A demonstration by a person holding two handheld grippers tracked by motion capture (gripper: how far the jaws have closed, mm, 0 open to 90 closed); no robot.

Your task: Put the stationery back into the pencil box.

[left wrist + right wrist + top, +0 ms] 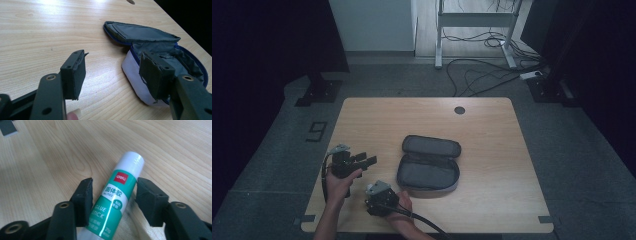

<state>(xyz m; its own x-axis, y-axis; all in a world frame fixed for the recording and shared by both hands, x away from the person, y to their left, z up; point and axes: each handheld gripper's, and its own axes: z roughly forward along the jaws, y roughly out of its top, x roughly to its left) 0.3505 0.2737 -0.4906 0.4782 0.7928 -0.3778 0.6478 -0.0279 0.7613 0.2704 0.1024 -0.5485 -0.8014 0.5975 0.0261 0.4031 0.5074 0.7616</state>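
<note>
Glue stick (pixel 117 202): I see it lying on the wooden table (pixel 492 150), green-and-white, white cap pointing away, between my right jaws.
Right gripper (pixel 113 197): jaws spread either side of the stick; the left pad looks to touch it, the right stands clear; not clamped.
Pouch (pixel 429 164): grey, unzipped, lid folded back, mid-table, just beyond the right gripper (pixel 381 196).
Left gripper (pixel 112 72): jaws wide apart, holding nothing, aimed at the pouch (pixel 160 52); it sits near the table's left edge (pixel 354 161).

High view overhead, facing table (pixel 492 150); gripper views low, close – left shares pouch (pixel 155 42) with high view.
</note>
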